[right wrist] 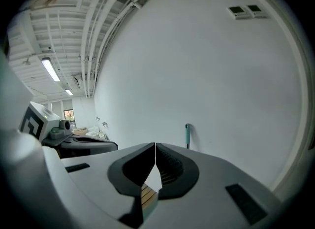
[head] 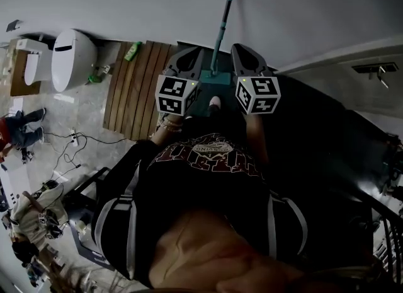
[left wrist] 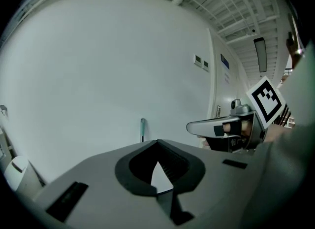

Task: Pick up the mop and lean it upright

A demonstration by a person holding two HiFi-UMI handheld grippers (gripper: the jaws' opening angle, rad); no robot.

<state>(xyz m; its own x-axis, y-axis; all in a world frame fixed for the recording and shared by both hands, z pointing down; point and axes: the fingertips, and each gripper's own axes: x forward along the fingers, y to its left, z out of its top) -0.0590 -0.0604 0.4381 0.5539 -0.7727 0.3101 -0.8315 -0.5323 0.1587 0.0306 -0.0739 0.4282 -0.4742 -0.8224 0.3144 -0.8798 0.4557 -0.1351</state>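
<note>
The mop stands against the white wall, its teal handle sloping up and its teal head on the floor between my two grippers. Only the handle's top shows in the left gripper view and the right gripper view, ahead of the jaws and apart from them. My left gripper is shut with nothing in it, left of the mop head. To the right of the head my right gripper is also shut and empty. Neither touches the mop.
A white toilet stands at the left by the wall. A wooden slat platform lies beside it, with a green bottle at its far end. Cables trail over the floor at the left. A dark counter fills the right side.
</note>
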